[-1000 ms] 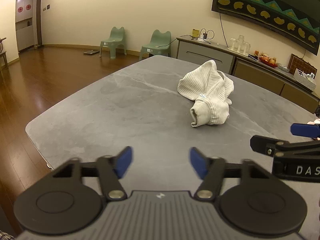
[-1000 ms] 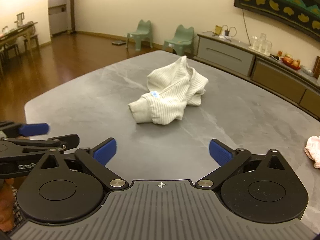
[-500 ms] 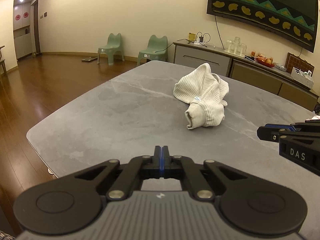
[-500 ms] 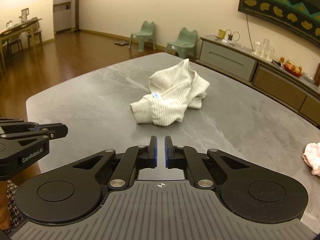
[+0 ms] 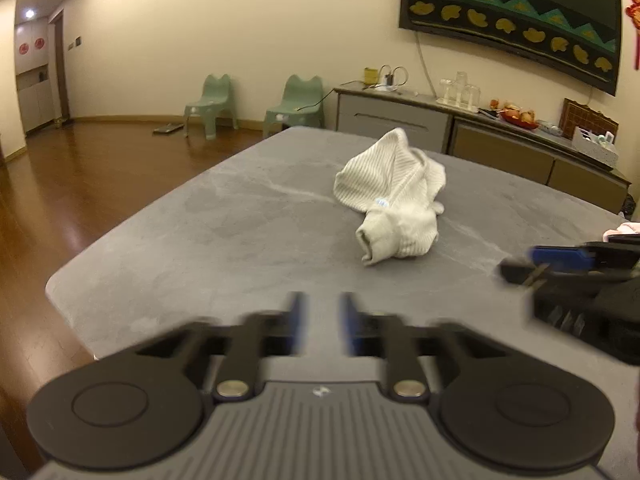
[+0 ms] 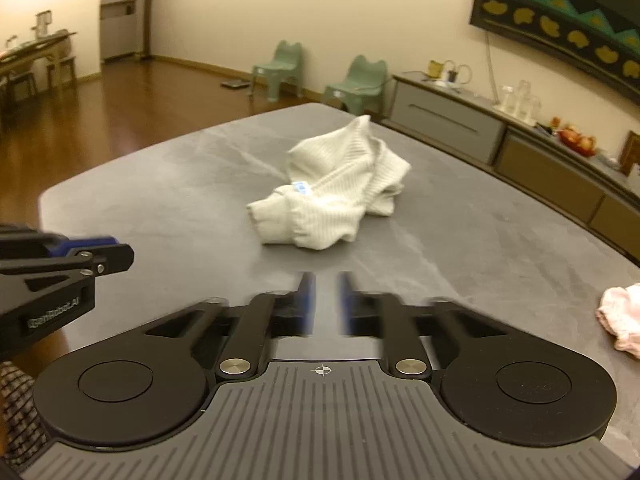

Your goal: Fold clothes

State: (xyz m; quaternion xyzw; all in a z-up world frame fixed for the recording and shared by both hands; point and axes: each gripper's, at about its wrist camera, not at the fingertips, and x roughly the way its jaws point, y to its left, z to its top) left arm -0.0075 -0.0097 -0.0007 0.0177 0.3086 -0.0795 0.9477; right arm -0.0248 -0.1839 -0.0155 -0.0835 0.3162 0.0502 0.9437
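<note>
A crumpled cream ribbed sweater [image 5: 394, 200] lies in a heap near the middle of the grey stone table [image 5: 224, 236]; it also shows in the right wrist view [image 6: 332, 196]. My left gripper [image 5: 320, 318] hovers over the near table edge, short of the sweater, its blue pads a small gap apart and blurred, holding nothing. My right gripper [image 6: 324, 304] is also short of the sweater, pads slightly apart, empty. Each gripper shows at the side of the other's view: the right one [image 5: 560, 260], the left one [image 6: 80, 252].
A pink garment [image 6: 622, 316] lies at the table's right edge. A long sideboard [image 5: 480, 140] with glasses and fruit stands behind the table. Two green chairs [image 5: 256, 106] stand by the far wall. Wooden floor lies to the left.
Both grippers closed from wide open to shut half a second ago; now both have parted slightly and are blurred with motion. The sweater has not moved.
</note>
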